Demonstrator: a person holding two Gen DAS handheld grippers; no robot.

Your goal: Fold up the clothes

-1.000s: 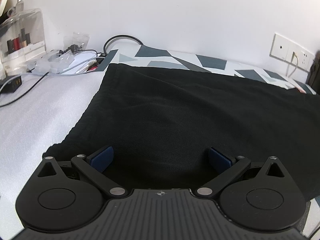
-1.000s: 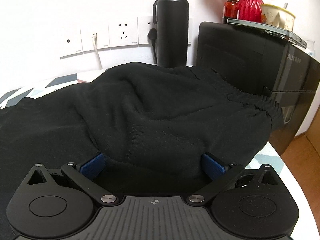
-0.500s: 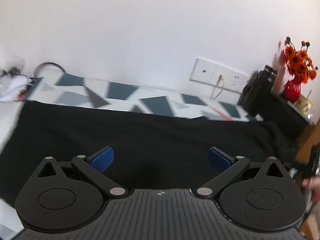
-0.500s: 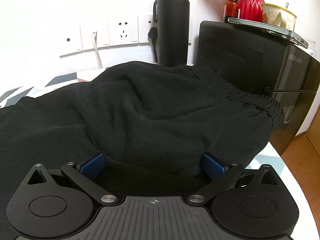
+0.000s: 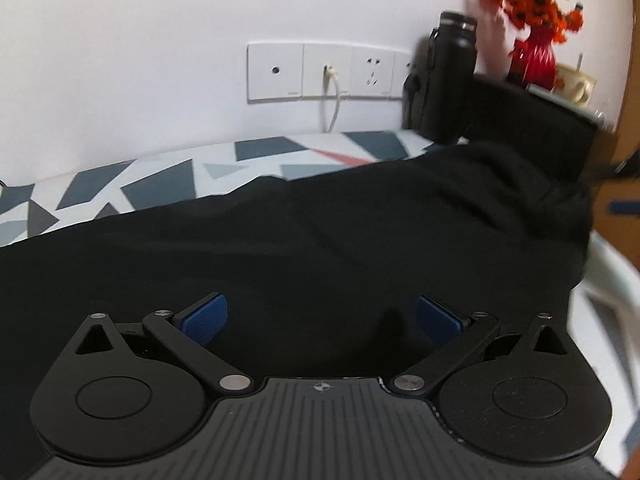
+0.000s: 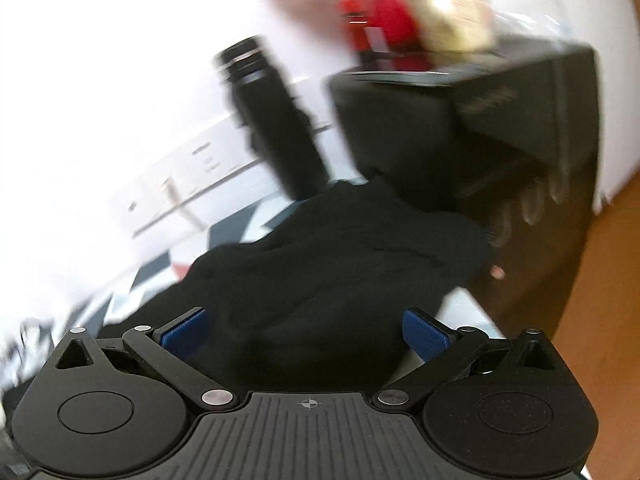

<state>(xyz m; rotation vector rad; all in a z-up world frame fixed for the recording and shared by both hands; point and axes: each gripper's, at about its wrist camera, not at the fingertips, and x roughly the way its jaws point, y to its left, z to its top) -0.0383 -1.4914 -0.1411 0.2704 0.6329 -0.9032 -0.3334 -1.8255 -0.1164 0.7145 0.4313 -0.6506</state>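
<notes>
A black garment (image 5: 280,248) lies spread across the table, its bunched end (image 5: 520,192) at the right by the black appliance. My left gripper (image 5: 320,318) hovers open just above the cloth, blue pads wide apart and nothing between them. In the blurred right wrist view the same black garment (image 6: 328,264) is heaped near the table's right edge. My right gripper (image 6: 304,332) is open over that heap, tilted, with cloth lying between and below the pads but not pinched.
A patterned tablecloth (image 5: 168,184) shows behind the garment. Wall sockets (image 5: 328,72) with a white cable, a black flask (image 5: 444,80), a black appliance (image 6: 480,128), a red vase of orange flowers (image 5: 532,32) and a cream cup (image 5: 576,84) stand at the back right. Wooden floor (image 6: 600,280) lies beyond the table edge.
The left gripper has swung rightward along the garment, from its left hem toward the flask end. The right gripper, still until now, has lifted and rolled fast, blurring its view.
</notes>
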